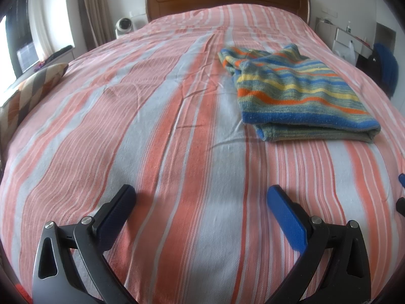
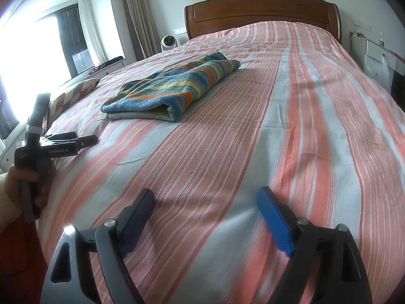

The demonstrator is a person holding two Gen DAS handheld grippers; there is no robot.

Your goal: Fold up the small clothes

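Both the left hand-held gripper [image 1: 201, 197] and right hand-held gripper [image 2: 206, 202] gape wide and empty over the striped bed [image 1: 126, 126], the folded striped garment [image 1: 298, 93] lying in the frame's upper right.

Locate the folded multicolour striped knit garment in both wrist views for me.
Left wrist: folded multicolour striped knit garment, right of centre on the bedspread.
Right wrist: the garment, left of centre, upper half.
Shared landmark: brown wooden headboard behind it.
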